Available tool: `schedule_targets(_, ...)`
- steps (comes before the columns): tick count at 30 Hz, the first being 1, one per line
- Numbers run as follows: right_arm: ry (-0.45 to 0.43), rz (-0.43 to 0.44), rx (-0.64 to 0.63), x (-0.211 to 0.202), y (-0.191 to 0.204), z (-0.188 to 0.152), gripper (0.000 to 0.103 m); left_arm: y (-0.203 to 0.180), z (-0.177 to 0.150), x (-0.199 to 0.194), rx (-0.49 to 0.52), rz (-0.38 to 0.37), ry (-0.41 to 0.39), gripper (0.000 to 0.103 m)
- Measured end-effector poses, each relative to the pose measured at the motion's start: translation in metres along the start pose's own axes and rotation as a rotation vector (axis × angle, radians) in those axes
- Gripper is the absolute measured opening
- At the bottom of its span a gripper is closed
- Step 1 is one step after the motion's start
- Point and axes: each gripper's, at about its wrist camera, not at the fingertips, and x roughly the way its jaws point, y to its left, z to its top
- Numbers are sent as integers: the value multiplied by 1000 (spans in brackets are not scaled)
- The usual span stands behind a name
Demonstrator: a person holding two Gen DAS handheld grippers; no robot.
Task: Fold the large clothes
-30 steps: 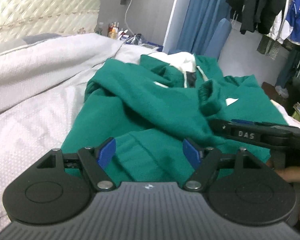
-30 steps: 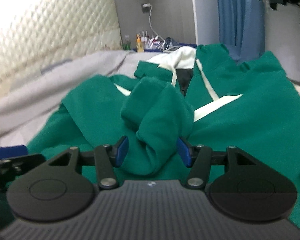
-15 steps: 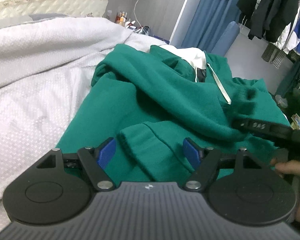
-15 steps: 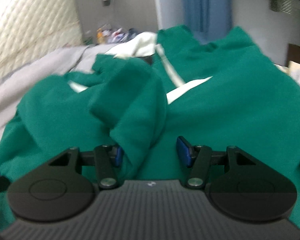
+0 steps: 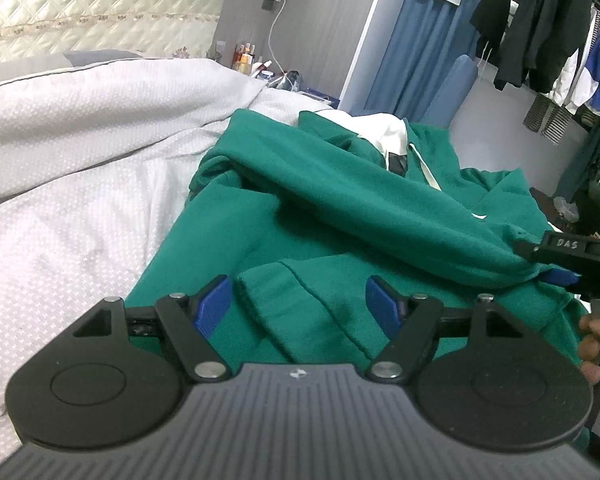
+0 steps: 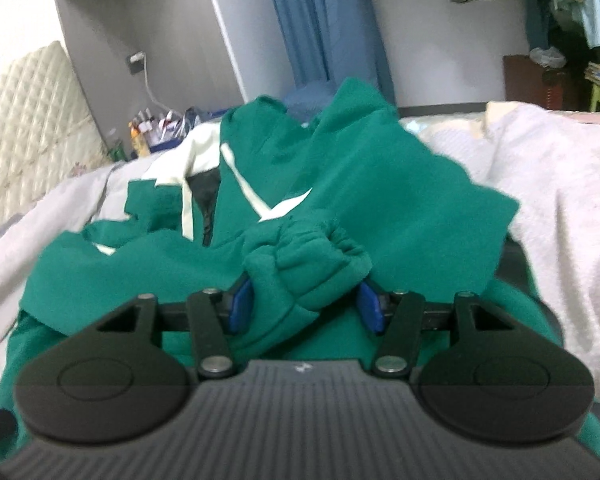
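A large green hoodie (image 5: 340, 216) with white hood lining and drawstrings lies spread on the bed; it also shows in the right wrist view (image 6: 360, 200). My left gripper (image 5: 298, 306) is open just above the hoodie's near part, where a sleeve end (image 5: 276, 292) lies between its blue pads. My right gripper (image 6: 304, 306) is open around the bunched cuff (image 6: 312, 256) of the other sleeve, which is stretched across the body. The right gripper also shows in the left wrist view (image 5: 556, 268) at the right edge, with the sleeve end against it.
A white quilted duvet (image 5: 80, 152) covers the bed to the left and also shows in the right wrist view (image 6: 560, 184) to the right. A padded headboard (image 5: 80, 4), a nightstand with bottles (image 5: 248, 60), blue curtains and hanging clothes (image 5: 540, 20) stand beyond.
The right gripper has carried the sleeve cuff to the right across the hoodie, stretching the sleeve out. The left gripper has stayed open over the near sleeve end.
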Motion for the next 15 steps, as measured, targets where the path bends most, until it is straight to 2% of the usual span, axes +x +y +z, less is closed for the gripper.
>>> schedule_targets(8,-94,-70,-44,-15,2,7,58,3,0,2,-16,-10,1,78)
schedule_targets(11,-114,-117,-74,-15,4,8,66,5,-1,3,-21,-15,5,78)
schedule_targets(15,-155,-166,-48,-19,-1,11,67,6,0,5,-24,-20,10,78)
